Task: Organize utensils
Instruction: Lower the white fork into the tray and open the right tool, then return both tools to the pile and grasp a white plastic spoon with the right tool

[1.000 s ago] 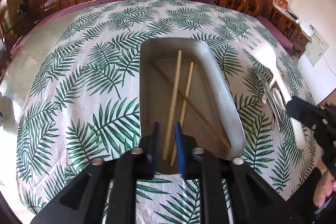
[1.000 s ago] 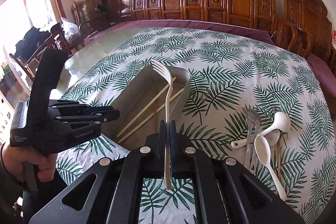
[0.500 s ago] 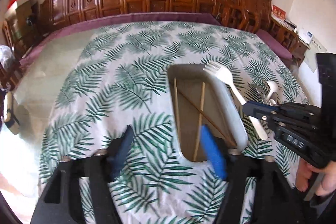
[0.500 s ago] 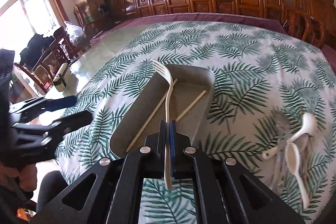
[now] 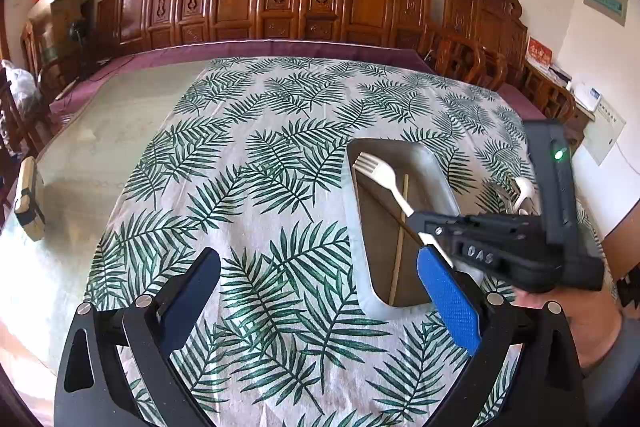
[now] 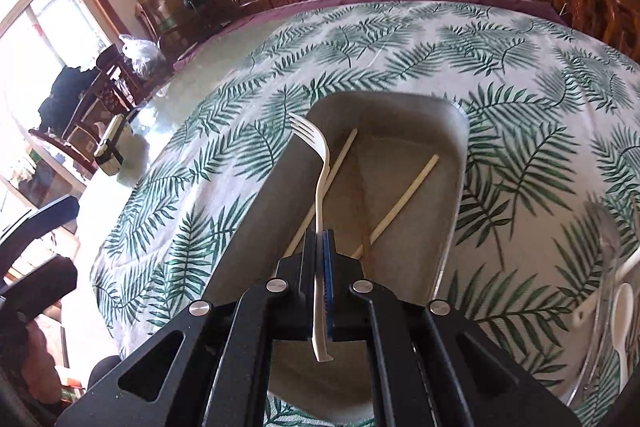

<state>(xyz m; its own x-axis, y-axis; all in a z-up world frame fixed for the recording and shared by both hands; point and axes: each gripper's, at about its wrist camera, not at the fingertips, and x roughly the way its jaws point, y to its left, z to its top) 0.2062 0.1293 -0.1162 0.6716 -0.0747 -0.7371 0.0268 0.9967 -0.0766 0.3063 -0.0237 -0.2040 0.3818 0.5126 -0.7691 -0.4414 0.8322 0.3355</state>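
Note:
A grey tray (image 5: 362, 267) lies on the leaf-print tablecloth with wooden chopsticks (image 5: 399, 239) inside. My right gripper (image 6: 322, 251) is shut on the handle of a white plastic fork (image 6: 320, 179). The fork hangs over the tray (image 6: 460, 155), tines toward its far left rim, above the chopsticks (image 6: 404, 199). In the left wrist view the fork (image 5: 376, 175) pokes out of the right gripper (image 5: 418, 223) above the tray. My left gripper (image 5: 320, 287) is near the tray's near left corner. Its jaws are opening wide, and only cloth shows between them.
White spoons (image 6: 624, 311) and a clear utensil lie on the cloth right of the tray; one spoon (image 5: 524, 187) shows behind the right gripper. A small boxy object (image 5: 28, 199) sits on the bare glass at the left. Carved wooden chairs line the far side.
My left gripper let go of a chopstick in the tray, opened wide and drew back to the left. My right gripper carried the fork over the tray and lower.

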